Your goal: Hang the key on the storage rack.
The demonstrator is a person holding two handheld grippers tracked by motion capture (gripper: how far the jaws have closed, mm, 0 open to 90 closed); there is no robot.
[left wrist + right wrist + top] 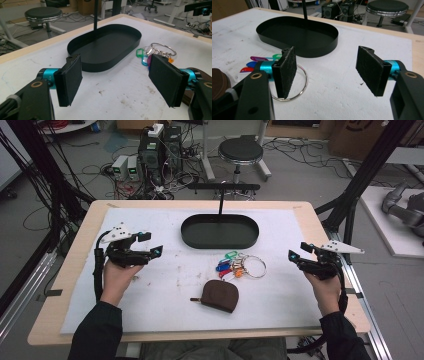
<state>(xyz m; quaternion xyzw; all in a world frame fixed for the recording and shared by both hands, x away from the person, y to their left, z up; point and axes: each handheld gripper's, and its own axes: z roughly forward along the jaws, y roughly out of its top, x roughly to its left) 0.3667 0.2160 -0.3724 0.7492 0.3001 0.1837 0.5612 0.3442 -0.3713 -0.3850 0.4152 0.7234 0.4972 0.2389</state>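
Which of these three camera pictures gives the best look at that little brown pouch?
The high view: the brown pouch lies whole and unblocked on the white mat, its zip pull visible. The right gripper view catches just a rounded brown edge at its left border; the left gripper view shows a dark sliver behind a jaw.

A lab: computer towers (160, 147), tangled floor cables (90, 170), a stool (240, 151) and black framing (372, 165).

No text, label, brand or number can be read anywhere; the coloured key tags (227, 264) on the table are too small to make out.
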